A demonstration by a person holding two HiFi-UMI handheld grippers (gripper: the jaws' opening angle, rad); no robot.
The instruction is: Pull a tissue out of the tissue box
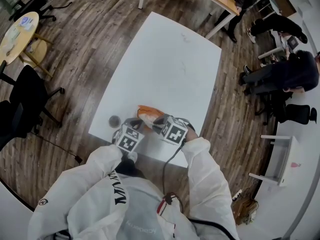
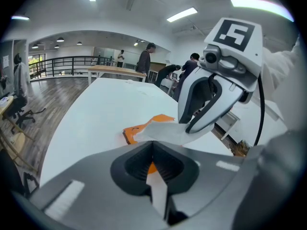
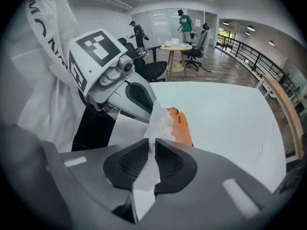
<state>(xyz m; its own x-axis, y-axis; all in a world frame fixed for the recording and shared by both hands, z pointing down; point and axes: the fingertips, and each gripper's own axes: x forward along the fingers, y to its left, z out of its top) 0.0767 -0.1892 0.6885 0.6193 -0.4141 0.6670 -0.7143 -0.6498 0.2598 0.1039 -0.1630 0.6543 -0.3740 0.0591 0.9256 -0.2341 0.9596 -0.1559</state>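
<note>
**Tissue pinched, pull not yet made**

Head view: I am leaning over the white table (image 1: 165, 59), and the orange tissue box (image 1: 146, 115) is lying near the table's near edge. My left gripper (image 1: 137, 124) is coming in on the near-left of the box and my right gripper (image 1: 158, 123) on its near-right, with both sets of tips meeting at the box. A small dark round object (image 1: 114, 120) is sitting just to the left of the box. I cannot make out the tissue itself from up here.

Left gripper view: my left gripper (image 2: 153, 166) is closing its jaws together on the near edge of the tissue box (image 2: 132, 132). Orange card and a pale strip are showing in the slit between the pads, so I am judging this as a hold that is steadying the box. Beyond the box's near edge, the right gripper (image 2: 188, 126) is reaching down onto the tissue (image 2: 163, 132), which is fanning up out of the box top.

Right gripper view: my right gripper (image 3: 154, 163) is pinching the tissue (image 3: 157, 121), with the white sheet running right through between the pads. The left gripper (image 3: 144, 110) is bearing on the box just left of the sheet, and the tissue box (image 3: 182, 127) is peeking out behind it.

So the bracing and the grasp are looking done. The tissue is standing partly out, yet its lower end is running into the box, so the pull away from the box is what is remaining.
</note>
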